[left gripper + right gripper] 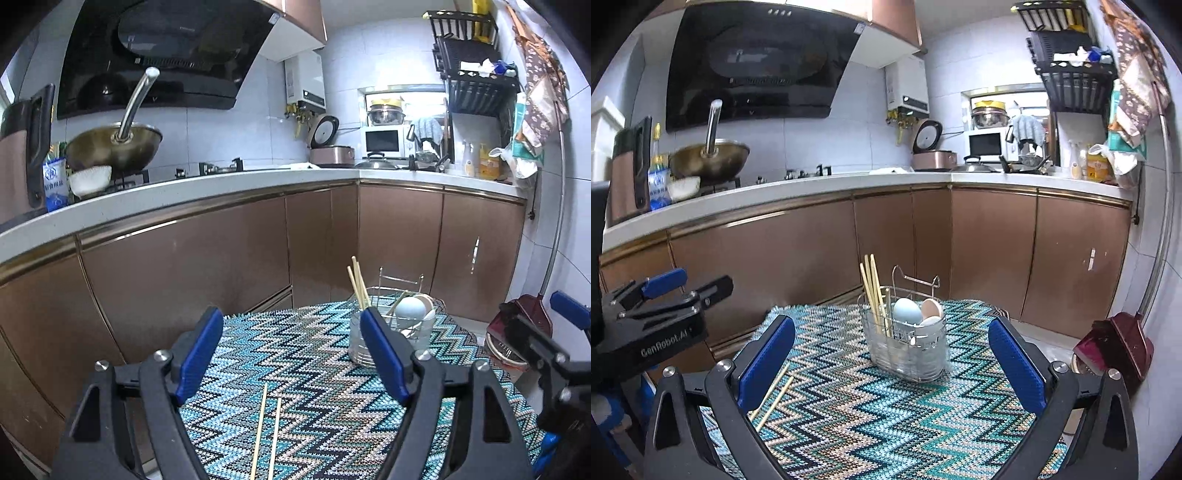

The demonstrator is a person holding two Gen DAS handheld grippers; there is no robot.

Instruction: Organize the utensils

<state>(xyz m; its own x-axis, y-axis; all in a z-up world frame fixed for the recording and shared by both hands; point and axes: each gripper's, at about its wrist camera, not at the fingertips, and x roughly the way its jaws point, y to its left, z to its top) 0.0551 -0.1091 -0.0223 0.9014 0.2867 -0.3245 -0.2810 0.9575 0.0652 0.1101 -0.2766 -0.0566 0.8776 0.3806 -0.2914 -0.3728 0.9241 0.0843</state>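
While both sets of jaws stand apart with nothing between them, the left gripper [291,354] sits nearest the work: two loose chopsticks [267,432] lie on the zigzag cloth [295,369] just below its fingers, long axes running roughly along its pointing line. From the right gripper [892,363] the same pair lies off beside its left finger, angled across. Further out, at the cloth's far edge, stands the wire utensil holder [905,343], already carrying upright chopsticks [871,288] and spoons [916,312]. Nothing stands between the loose pair and the holder; judging by this, the left hand picks next. Brown cabinets [184,266] sit beyond.
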